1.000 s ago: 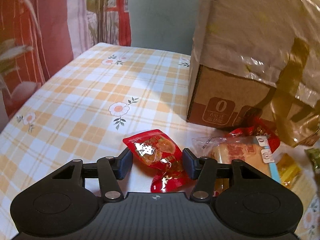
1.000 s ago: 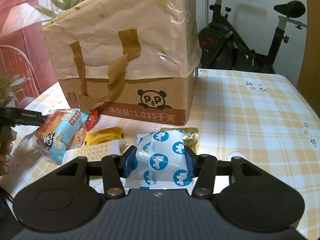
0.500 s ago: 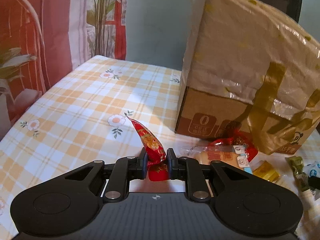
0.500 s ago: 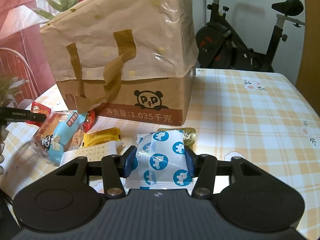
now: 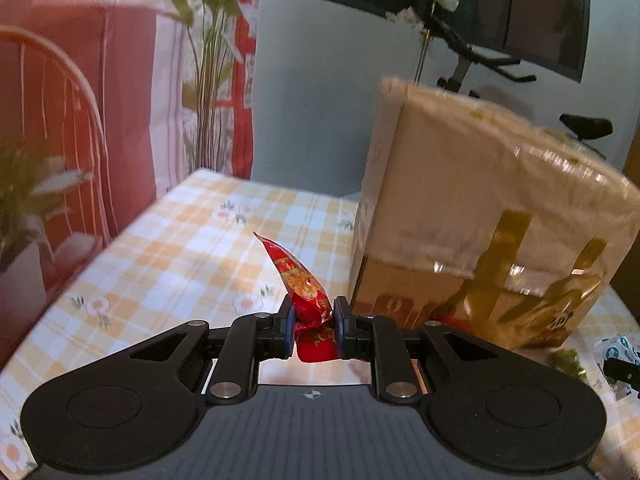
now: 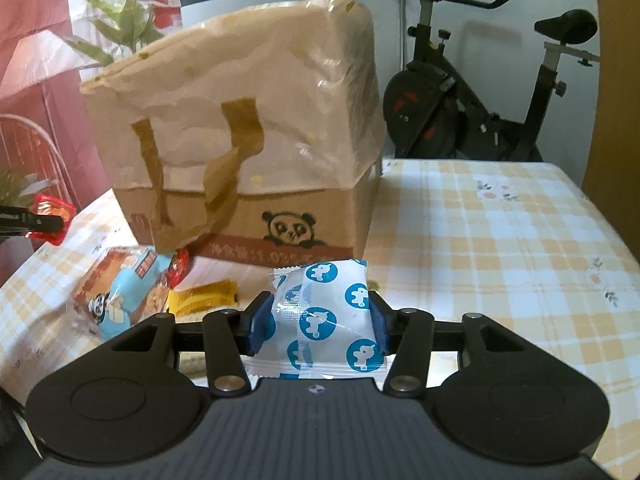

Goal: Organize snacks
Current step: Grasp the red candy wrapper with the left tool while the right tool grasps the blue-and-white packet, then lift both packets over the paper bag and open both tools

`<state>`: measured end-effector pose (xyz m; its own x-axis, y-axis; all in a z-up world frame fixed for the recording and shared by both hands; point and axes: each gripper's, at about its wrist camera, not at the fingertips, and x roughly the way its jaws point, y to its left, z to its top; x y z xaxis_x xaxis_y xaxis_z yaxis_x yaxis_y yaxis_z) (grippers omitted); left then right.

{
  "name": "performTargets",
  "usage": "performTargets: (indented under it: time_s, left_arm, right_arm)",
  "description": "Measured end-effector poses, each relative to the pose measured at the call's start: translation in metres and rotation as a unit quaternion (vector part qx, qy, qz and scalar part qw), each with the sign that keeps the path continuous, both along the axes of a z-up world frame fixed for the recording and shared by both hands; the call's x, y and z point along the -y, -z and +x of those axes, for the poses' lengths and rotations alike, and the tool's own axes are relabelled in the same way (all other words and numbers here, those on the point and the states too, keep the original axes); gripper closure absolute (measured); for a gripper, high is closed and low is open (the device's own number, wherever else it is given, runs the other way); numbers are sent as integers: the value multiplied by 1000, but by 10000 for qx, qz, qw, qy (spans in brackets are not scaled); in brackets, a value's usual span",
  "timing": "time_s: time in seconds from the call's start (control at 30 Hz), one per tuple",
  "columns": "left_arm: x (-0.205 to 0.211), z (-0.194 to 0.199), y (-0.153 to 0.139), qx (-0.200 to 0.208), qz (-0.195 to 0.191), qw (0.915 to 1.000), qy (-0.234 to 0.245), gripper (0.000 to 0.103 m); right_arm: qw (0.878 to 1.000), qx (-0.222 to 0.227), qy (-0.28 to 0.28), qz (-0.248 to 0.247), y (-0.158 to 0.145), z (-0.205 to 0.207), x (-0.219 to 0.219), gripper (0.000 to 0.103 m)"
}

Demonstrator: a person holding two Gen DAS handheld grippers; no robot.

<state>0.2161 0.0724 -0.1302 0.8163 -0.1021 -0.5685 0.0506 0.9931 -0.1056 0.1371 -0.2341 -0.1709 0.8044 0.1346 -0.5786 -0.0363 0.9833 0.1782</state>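
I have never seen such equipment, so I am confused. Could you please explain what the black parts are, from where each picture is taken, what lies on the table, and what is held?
There is no robot. A person holds one hand-held gripper in each hand, and a camera on each looks forward along its jaws; the black shape at the bottom is the tool itself.

The left view shows the left gripper shut on a red snack packet, lifted above the checked tablecloth.

The right view shows the right gripper shut on a white packet with blue dots.

On the table stand a cardboard box under a tan bag, beside a light-blue bread packet and a yellow packet.
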Motion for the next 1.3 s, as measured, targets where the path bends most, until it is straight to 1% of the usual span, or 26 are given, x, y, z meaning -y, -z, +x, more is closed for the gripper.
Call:
performTargets:
  time_s: [0.13, 0.27, 0.4, 0.5, 0.63, 0.77, 0.83, 0.93, 1.0, 1.1, 1.13, 1.3]
  left_arm:
    - [3, -5, -23, 304, -9, 9995, 84, 83]
    - [11, -11, -49, 691, -37, 9972, 287, 83]
    - [22, -17, -75, 1093, -57, 9926, 533, 83]
    - [32, -17, -91, 1319, -107, 9888, 685, 83]
    - [49, -10, -109, 1512, -172, 9834, 986, 83]
    - [71, 9, -118, 1549, -283, 9785, 1330, 83]
    - [85, 21, -120, 1584, -264, 9760, 1471, 83]
    - [103, 42, -119, 1526, -352, 9730, 1694, 83]
    - [115, 56, -113, 1521, -337, 9715, 1787, 83]
    - [123, 77, -104, 1292, -545, 9745, 1752, 83]
    - [125, 82, -101, 1241, -561, 9752, 1746, 83]
    - [129, 102, -87, 1028, -454, 9793, 1685, 83]
  right_arm:
    - [9997, 198, 170, 11, -12, -1, 11, 51]
    - [9982, 489, 338, 8, -31, -1, 22, 51]
    - [9952, 859, 474, -23, -54, 0, 31, 51]
    - [9920, 1138, 547, -28, -74, 3, 36, 51]
    - [9869, 1513, 547, -101, -99, 9, 40, 51]
    - [9818, 1844, 441, -136, -122, 23, 38, 51]
    - [9808, 1914, 356, -136, -130, 36, 37, 51]
    - [9774, 2102, 171, -115, -142, 58, 29, 51]
    - [9749, 2219, 32, -180, -147, 75, 21, 51]
    - [9754, 2193, -123, -193, -151, 102, 8, 51]
    - [9759, 2163, -178, -207, -151, 109, 3, 51]
    - [9789, 1952, -445, -413, -142, 131, -15, 51]
